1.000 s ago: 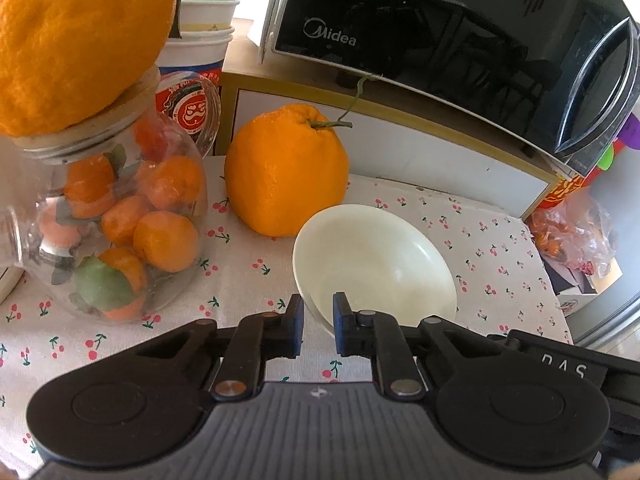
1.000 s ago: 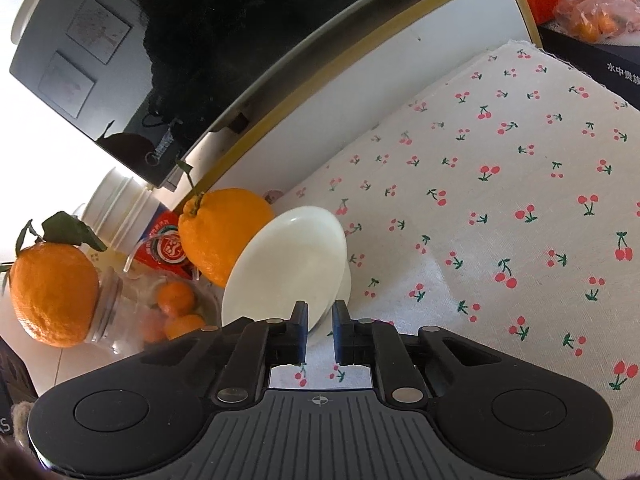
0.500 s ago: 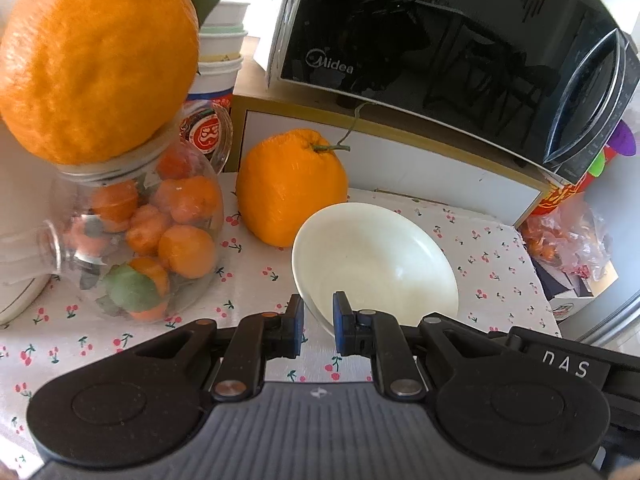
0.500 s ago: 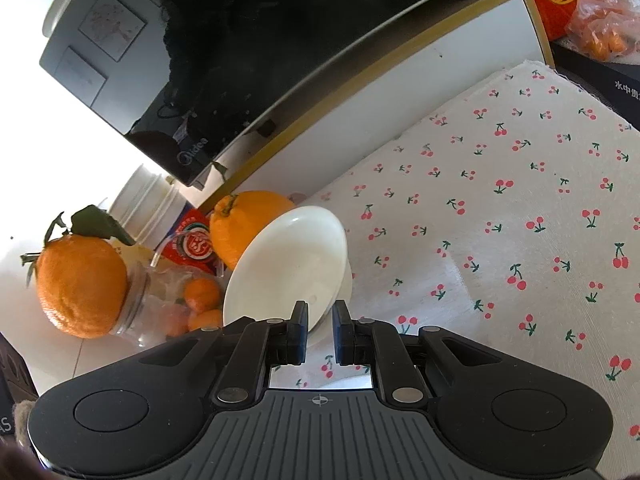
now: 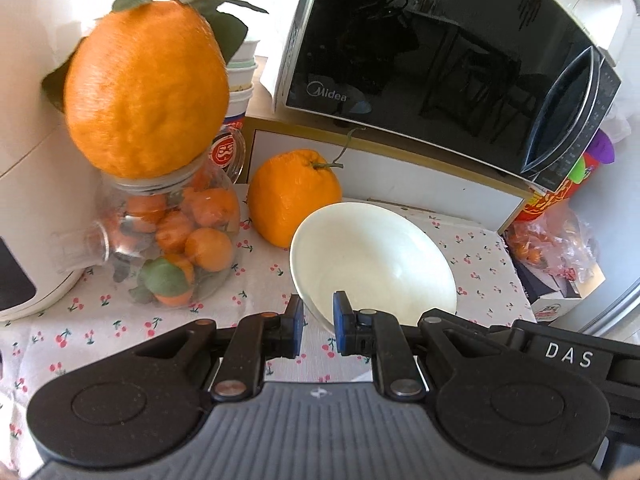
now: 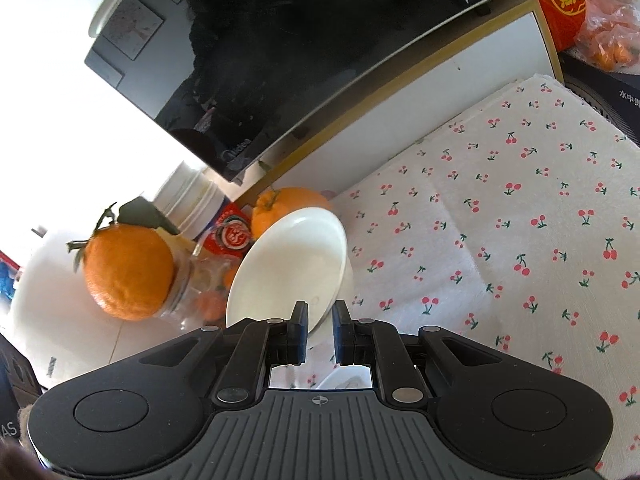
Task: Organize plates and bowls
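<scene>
A white bowl (image 5: 374,258) is held tilted above the cherry-print cloth (image 5: 260,280). My left gripper (image 5: 317,322) is shut on the bowl's near rim. My right gripper (image 6: 320,326) is shut on the same bowl (image 6: 288,264) at its rim, from another side. The right gripper's black body (image 5: 568,354), marked DAS, shows at the right of the left wrist view. The bowl is empty inside.
A glass jar of small oranges (image 5: 172,240) with a big orange (image 5: 146,92) on top stands left. Another big orange (image 5: 294,196) sits behind the bowl. A black Midea microwave (image 5: 440,64) rests on a white shelf. Bagged fruit (image 5: 556,240) lies right.
Both grippers have risen and drawn back with the bowl, so the jar, oranges and microwave look smaller and lower. Both grips on the rim are unchanged.
</scene>
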The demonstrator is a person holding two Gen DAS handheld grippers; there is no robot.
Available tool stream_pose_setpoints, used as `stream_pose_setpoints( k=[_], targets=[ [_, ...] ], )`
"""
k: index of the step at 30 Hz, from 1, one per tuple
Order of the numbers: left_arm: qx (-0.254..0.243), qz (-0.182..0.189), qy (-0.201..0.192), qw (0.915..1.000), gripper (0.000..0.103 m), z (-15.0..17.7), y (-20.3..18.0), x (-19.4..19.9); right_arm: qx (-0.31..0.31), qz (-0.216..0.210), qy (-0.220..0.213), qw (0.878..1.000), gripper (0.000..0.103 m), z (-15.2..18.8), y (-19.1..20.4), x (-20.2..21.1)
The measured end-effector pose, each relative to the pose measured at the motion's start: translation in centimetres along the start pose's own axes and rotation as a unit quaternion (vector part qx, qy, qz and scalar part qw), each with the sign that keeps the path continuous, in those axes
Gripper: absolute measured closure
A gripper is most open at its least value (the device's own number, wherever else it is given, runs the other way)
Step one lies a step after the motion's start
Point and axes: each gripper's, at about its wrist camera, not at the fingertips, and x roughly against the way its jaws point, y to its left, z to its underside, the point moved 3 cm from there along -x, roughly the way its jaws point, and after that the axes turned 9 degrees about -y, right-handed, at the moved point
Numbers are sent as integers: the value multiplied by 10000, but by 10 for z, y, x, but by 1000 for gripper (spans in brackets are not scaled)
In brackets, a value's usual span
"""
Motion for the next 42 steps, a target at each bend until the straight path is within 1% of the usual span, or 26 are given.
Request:
stream_pose_setpoints(
  k=[13,21,27,32,35,42],
  targets=[
    [90,93,-49,9999,89,8,5,45,170,-124,188,9996,90,13,20,39],
    [170,181,-21,9997,89,19,14,70,336,-226,288,9988,90,26,31,57],
    [127,149,-173,9997,89,33,27,90,391,-261,580,9972,89,40,39,58],
    [415,189,-126,9989,88,36,42,100,558,-314,630,9960,89,52,52,61],
    [322,135,-153,9993,88,39,50,109,587,-367,731,9949,89,60,57,59],
    [77,-86,41,9999,86,50,68,112,862,-391,1049,9900,89,87,72,52]
  ],
)
